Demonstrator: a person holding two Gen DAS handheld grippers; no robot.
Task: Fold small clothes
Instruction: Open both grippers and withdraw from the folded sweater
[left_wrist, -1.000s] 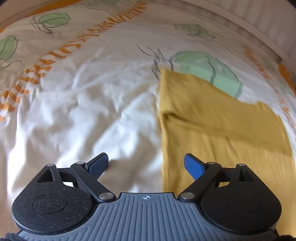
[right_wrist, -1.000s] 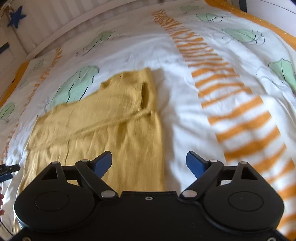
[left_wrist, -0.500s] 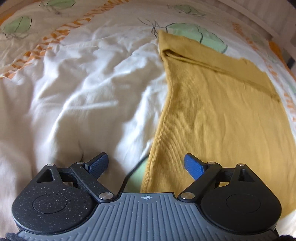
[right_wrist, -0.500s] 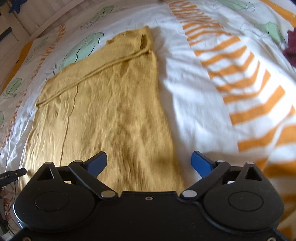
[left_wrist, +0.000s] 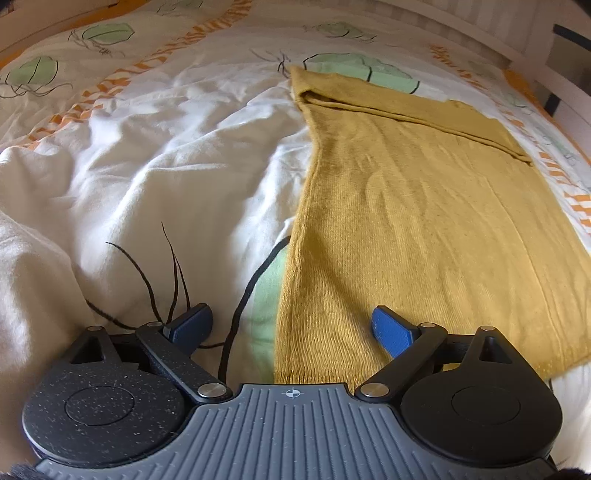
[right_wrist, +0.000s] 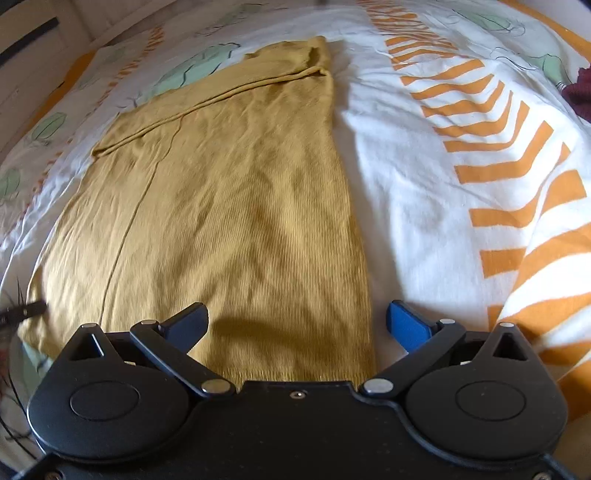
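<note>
In the left wrist view, the left gripper (left_wrist: 291, 326) points down at the near left corner of a mustard-yellow ribbed knit garment (left_wrist: 417, 206). The garment lies flat on a bed cover (left_wrist: 155, 155) of white cloth with green leaves and orange stripes. The jaws are wide apart and hold nothing; the left edge and near hem of the garment lie between them. A band is folded over along the far end of the garment.

In the right wrist view, the right gripper (right_wrist: 297, 325) is over the near right corner of the same garment (right_wrist: 229, 206). Its jaws have just been opening and stand wide apart, with the right edge of the cloth between them, not pressed. A dark red cloth (right_wrist: 580, 92) shows at the far right edge.
</note>
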